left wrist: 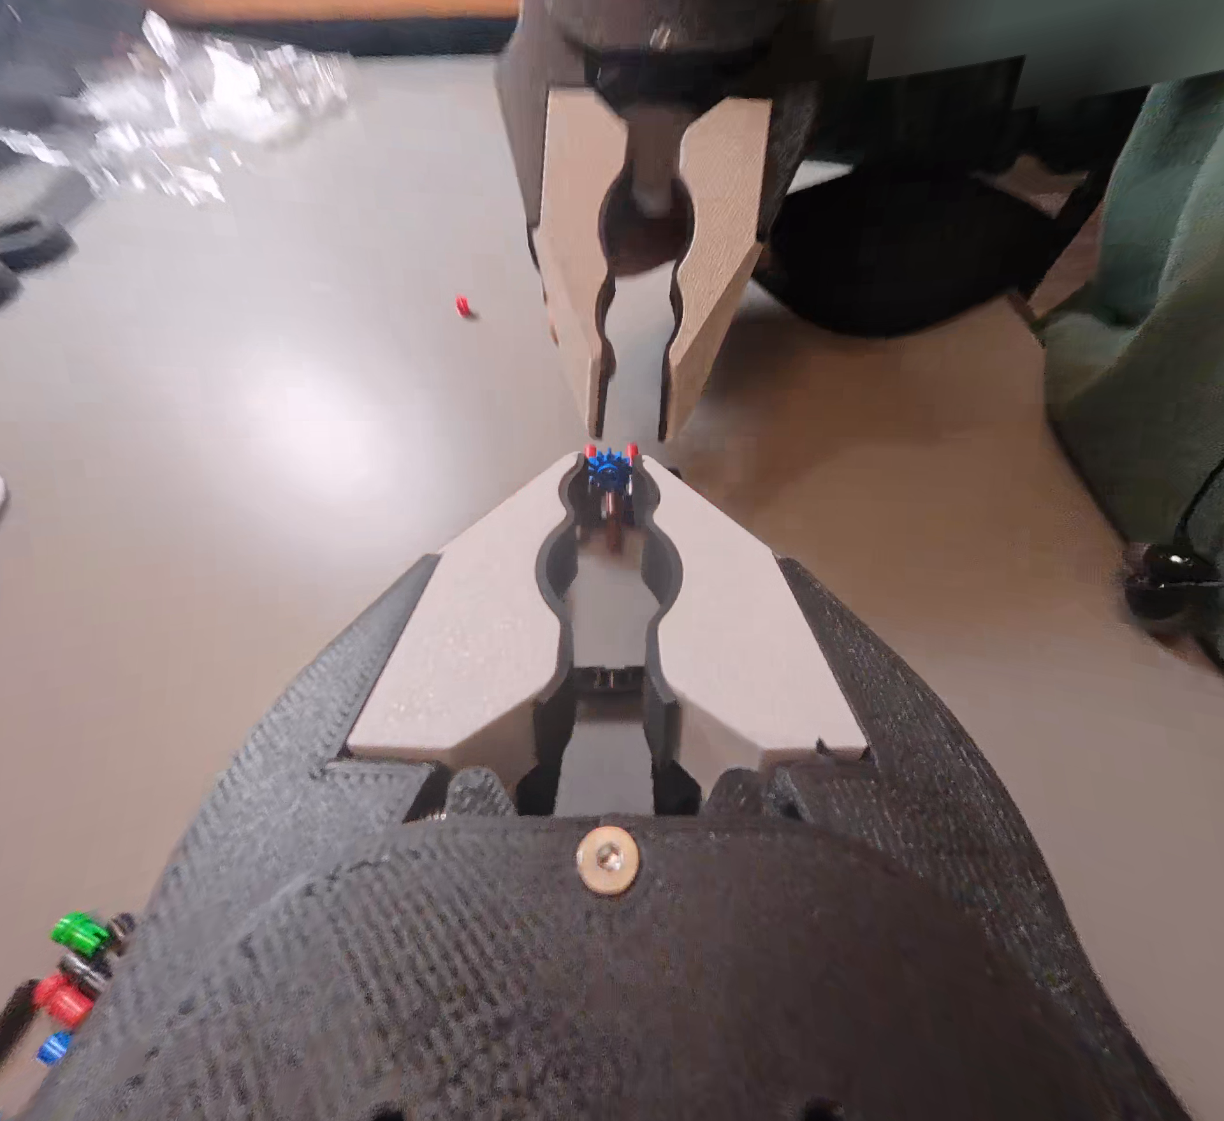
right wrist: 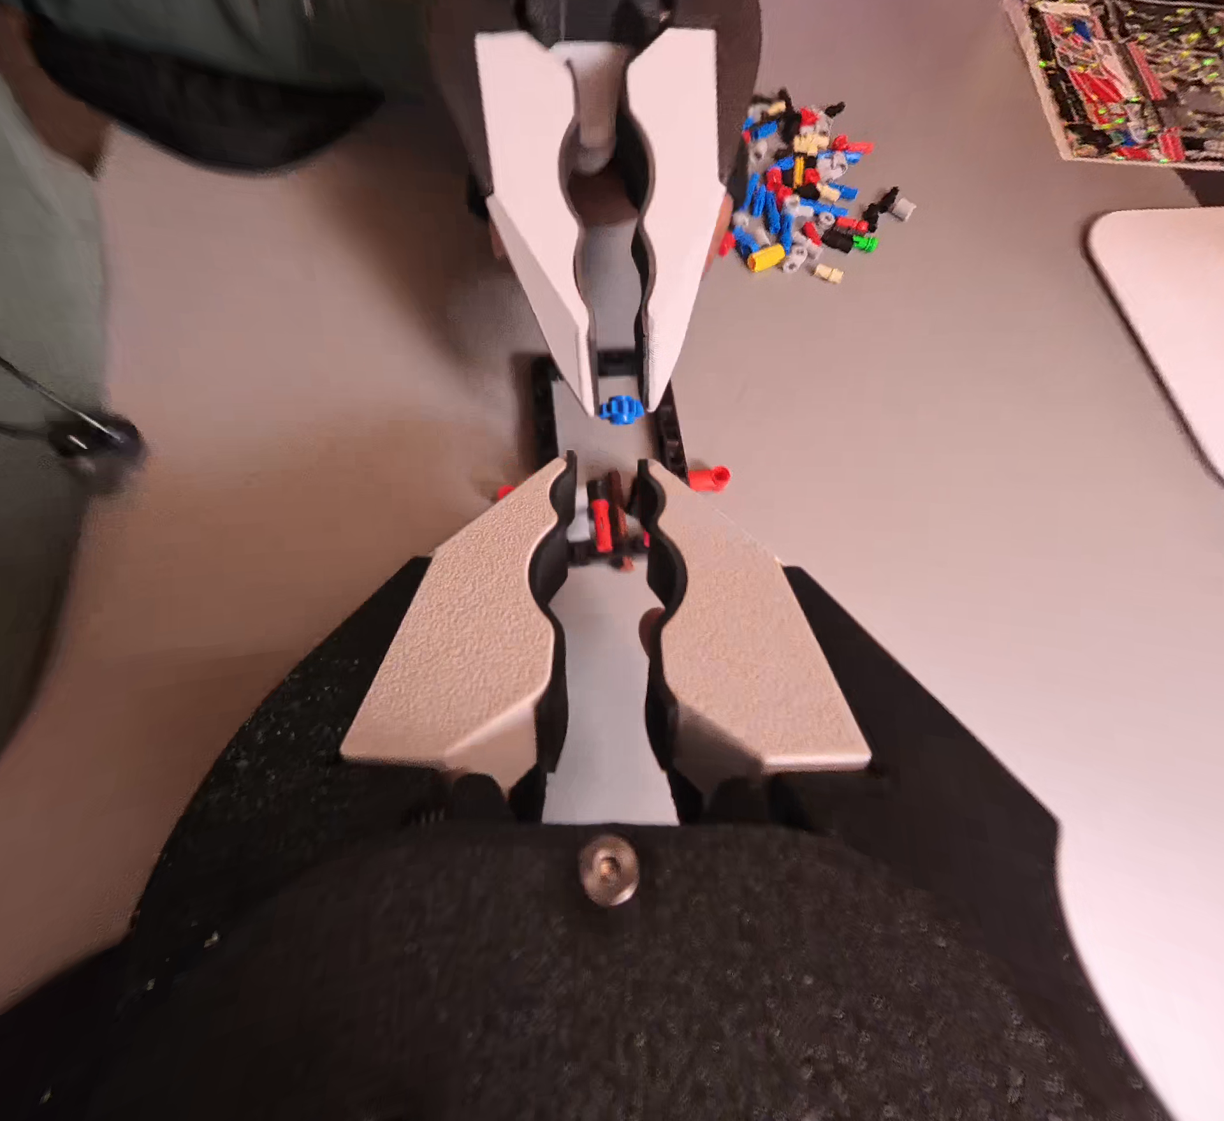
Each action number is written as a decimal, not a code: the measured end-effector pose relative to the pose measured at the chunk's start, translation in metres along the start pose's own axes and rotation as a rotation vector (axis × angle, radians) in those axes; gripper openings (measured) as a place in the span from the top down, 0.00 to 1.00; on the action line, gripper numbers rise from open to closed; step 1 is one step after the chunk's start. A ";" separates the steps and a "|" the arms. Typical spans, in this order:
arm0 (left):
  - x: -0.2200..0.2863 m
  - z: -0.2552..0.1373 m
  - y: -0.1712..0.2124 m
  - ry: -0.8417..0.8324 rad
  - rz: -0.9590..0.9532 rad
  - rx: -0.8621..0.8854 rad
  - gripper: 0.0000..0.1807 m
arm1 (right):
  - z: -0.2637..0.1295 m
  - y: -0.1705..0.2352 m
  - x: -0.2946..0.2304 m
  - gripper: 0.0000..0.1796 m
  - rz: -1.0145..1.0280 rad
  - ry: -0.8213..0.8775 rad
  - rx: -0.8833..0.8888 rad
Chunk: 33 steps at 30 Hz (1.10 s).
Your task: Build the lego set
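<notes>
Blue gear [right wrist: 621, 409] pinched between the tips of the left gripper [right wrist: 621, 403], directly above the black lego frame [right wrist: 670, 427] lying on the grey table [right wrist: 927, 493]. Right gripper [right wrist: 604, 480] faces it from the frame's near end, jaws slightly parted around red and brown pieces [right wrist: 606, 516]. Loose coloured parts [right wrist: 805, 188] lie beyond the frame, a printed booklet [right wrist: 1126, 75] farther off.

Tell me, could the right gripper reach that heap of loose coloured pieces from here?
Probably yes. The right gripper is open and empty, and bare table lies between it and the heap. The left gripper, holding a blue gear, stands beside that path, not across it.
</notes>
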<state>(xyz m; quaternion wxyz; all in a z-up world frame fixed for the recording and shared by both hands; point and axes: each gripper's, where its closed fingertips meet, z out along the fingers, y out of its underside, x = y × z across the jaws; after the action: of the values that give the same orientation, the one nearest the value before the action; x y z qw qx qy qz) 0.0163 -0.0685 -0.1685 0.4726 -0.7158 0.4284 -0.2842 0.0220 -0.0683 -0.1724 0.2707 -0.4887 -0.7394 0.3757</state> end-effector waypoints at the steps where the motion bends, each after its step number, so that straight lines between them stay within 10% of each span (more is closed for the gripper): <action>1: -0.001 -0.003 -0.007 -0.011 0.017 0.041 0.94 | 0.000 -0.006 -0.001 0.91 0.057 -0.037 0.041; 19: 0.000 -0.004 -0.010 -0.039 0.070 0.033 0.94 | -0.007 -0.031 -0.008 0.88 0.076 -0.110 0.199; 33: 0.004 0.011 0.041 -0.011 0.000 -0.309 0.94 | -0.009 0.045 -0.007 0.86 0.119 -0.087 -0.176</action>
<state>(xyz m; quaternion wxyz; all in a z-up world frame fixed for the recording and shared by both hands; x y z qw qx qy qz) 0.0133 -0.0744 -0.2103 0.3592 -0.7814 0.4646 -0.2109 0.0543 -0.0614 -0.2044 0.1719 -0.5368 -0.7502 0.3457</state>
